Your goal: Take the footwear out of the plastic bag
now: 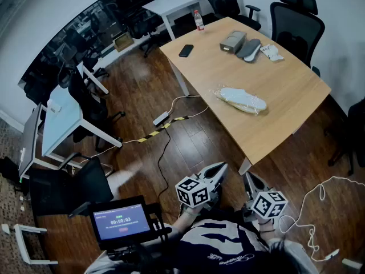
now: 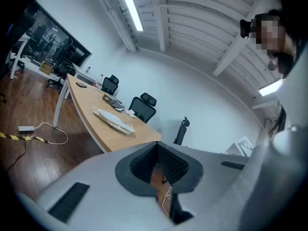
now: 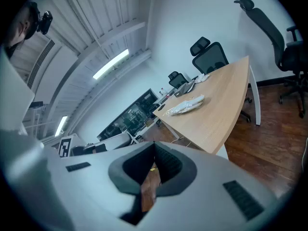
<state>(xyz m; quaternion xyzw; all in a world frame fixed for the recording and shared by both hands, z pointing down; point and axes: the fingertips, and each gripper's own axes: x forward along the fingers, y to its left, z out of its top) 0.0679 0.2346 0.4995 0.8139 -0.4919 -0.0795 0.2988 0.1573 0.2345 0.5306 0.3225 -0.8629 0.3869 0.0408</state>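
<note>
The plastic bag (image 1: 240, 100) with the pale footwear inside is lying on the wooden table (image 1: 296, 90), about mid-table and well apart from both tools. Its long axis is running across our line of reach, slanting from upper left to lower right in the head view. We are holding both grippers low, in front of the body and short of the table's near corner. The bag is lying straight ahead, between their two lines, so we are judging neither one clearly nearer.

The left gripper (image 1: 219, 169) is pointing up toward the bag with its jaws pressed together on nothing. The right gripper (image 1: 251, 181) is likewise closed and empty.

Farther up the table, a grey pair of shoes (image 1: 242, 44), a phone (image 1: 186, 50) and a bottle (image 1: 198, 20) are sitting clear of the bag. Nothing on the tabletop is blocking the approach. Only the table edge and a white cable (image 1: 311, 210) on the floor are lying near our path.
</note>
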